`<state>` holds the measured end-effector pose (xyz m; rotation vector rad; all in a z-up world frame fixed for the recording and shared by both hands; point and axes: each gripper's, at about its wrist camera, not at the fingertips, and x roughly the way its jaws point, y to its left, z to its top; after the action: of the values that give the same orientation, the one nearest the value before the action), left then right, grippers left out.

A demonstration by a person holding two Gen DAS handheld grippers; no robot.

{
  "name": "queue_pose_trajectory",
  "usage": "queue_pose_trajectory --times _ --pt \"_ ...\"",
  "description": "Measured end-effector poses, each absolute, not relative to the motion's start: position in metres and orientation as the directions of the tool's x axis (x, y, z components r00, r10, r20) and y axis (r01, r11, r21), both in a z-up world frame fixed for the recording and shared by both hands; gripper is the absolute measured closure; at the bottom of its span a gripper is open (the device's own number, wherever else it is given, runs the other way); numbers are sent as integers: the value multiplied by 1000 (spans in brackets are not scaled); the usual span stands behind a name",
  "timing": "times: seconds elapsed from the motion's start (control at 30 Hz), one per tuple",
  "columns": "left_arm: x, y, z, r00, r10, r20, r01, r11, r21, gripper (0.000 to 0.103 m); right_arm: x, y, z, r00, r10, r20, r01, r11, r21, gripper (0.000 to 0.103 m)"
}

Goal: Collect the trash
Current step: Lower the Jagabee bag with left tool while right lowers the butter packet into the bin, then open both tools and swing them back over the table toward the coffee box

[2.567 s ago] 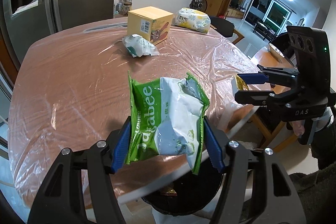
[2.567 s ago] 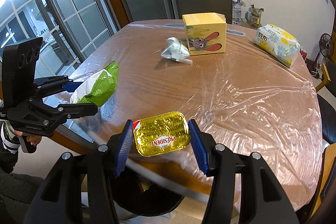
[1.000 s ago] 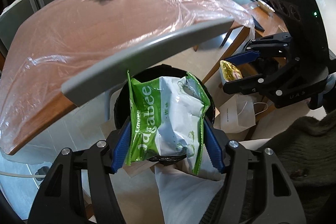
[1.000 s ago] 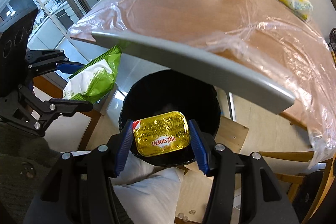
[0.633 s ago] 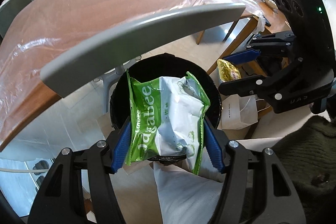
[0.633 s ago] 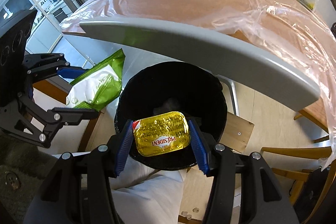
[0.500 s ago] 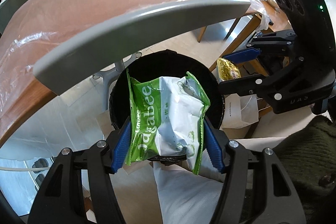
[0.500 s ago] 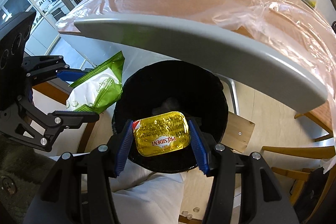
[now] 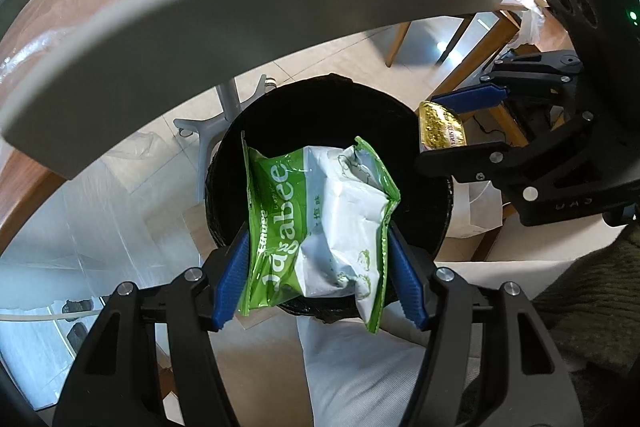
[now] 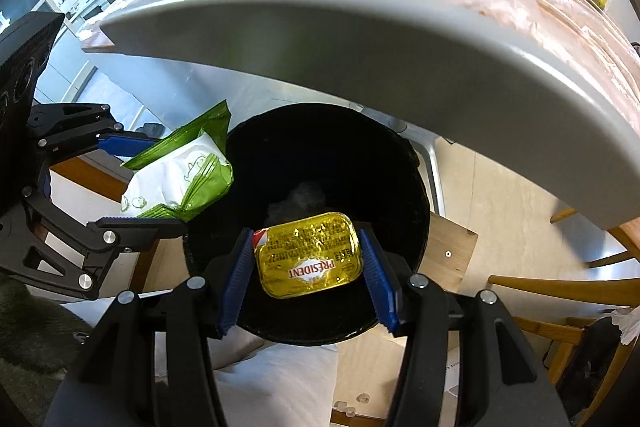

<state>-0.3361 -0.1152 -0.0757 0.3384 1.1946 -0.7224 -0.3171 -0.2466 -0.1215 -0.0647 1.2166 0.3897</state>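
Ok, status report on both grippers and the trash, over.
Left gripper shut on green snack bag. Right gripper shut on gold butter packet. Both over the open black bin. Nothing blocking the drop.

Black frames, silver screws, blue-padded jaws.
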Motion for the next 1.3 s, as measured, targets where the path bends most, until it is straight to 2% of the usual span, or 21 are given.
queue_pose_trajectory --times 0.43,0.5,0.53,0.57,0.6,0.73,0.93,1.0,1.17,1.3 --pt "-332 -123 -84 170 -316 -933 673 729 -125 39 -314 -249 -128 291 238 -927 -303 941 147 51" --pt "-333 -123 -84 167 -329 -929 680 721 -133 36 -314 -252 -127 300 244 -922 -292 944 154 50" --pt "-334 -124 -83 177 -323 -930 683 720 -121 31 -313 -254 -127 298 249 -921 -287 944 163 47" --pt "-334 -123 -83 181 -320 -930 685 720 -114 29 -313 -256 -126 298 254 -920 -275 946 172 35" --pt "-334 -123 -82 179 -322 -930 688 717 -115 27 -313 -258 -125 305 253 -918 -269 948 172 30" --pt "-337 -119 -79 169 -308 -936 689 716 -111 24 -318 -265 -116 313 251 -916 -263 950 170 29" --pt "-343 -98 -45 193 -343 -919 671 730 -131 20 -341 -277 -67 357 287 -889 -300 936 182 29" --pt "-345 -94 -28 213 -365 -906 672 728 -135 13 -344 -278 -41 410 293 -864 -311 935 169 24" --pt "-345 -94 20 275 -430 -860 683 717 -141 13 -332 -285 15 565 273 -778 -293 948 120 21" --pt "-320 -96 63 358 -506 -785 670 725 -162 13 -293 -299 46 679 219 -701 -235 969 75 9"
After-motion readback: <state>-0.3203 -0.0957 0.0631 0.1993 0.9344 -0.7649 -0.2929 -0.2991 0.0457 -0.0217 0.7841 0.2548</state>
